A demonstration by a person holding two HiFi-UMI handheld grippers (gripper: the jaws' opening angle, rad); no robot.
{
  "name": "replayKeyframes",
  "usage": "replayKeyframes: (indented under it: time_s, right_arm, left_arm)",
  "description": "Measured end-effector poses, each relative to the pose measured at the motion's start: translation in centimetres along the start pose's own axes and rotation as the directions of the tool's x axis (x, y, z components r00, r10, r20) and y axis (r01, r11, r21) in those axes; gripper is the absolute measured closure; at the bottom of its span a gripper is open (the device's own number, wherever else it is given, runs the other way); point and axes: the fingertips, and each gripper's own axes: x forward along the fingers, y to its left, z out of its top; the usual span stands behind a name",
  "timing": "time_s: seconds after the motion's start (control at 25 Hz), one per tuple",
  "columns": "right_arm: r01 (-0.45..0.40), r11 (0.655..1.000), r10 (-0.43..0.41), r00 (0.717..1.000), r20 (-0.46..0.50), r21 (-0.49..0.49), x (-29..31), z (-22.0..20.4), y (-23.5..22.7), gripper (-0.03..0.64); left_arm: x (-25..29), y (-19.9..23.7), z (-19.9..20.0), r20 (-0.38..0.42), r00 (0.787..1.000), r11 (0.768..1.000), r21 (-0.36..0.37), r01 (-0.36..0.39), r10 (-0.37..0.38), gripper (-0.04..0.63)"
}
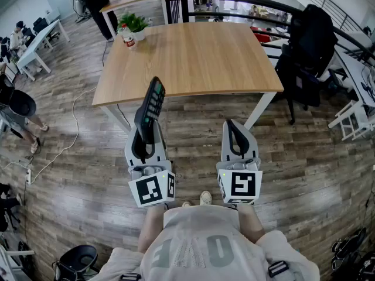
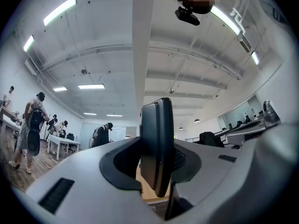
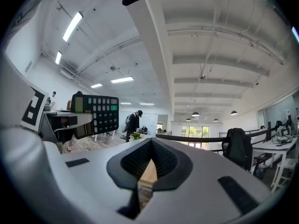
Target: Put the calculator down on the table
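A black calculator (image 1: 151, 107) stands on edge, its top leaning away toward the table, with my left gripper (image 1: 145, 140) shut on its lower end. In the left gripper view the calculator (image 2: 156, 143) shows edge-on, pinched between the two pads of the left gripper (image 2: 156, 174). The right gripper view shows the calculator's (image 3: 93, 113) keypad off to the left, with green and grey keys. My right gripper (image 1: 237, 134) is held level beside the left one, jaws shut and empty; its own view shows the right gripper's (image 3: 149, 148) pads meeting at the tips. The wooden table (image 1: 193, 57) lies just beyond both grippers.
A potted plant (image 1: 136, 23) and a bottle (image 1: 128, 38) stand at the table's far left corner. A black chair draped with a jacket (image 1: 307, 45) is at the table's right side, with a dark railing (image 1: 234, 2) behind. A cable (image 1: 73, 122) runs across the wood floor at the left.
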Motion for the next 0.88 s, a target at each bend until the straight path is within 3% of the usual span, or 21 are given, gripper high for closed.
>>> replayKeyframes:
  time_s: [0.48,0.68,0.88]
  right_arm:
    - [-0.032,0.999,0.032,0.999,-0.004,-0.013,0.7,-0.5,-0.3,0.598]
    - [-0.02,0.996,0.018,1.0,-0.019,-0.091,1.0,-1.3,-0.7,0.598]
    - [-0.024,0.998,0.022,0.999,-0.029,-0.065,1.0,-2.4,-1.8,0.598]
  left_arm:
    - [0.7,-0.1,0.2,0.004,1.0,1.0,0.022,-0.007,0.007,0.476]
    - [0.8,-0.1,-0.4,-0.012,1.0,1.0,0.016,-0.016,0.016,0.476]
    - [1.0,-0.2,-1.1,-0.017,0.999,0.999,0.019,-0.027,0.028,0.476]
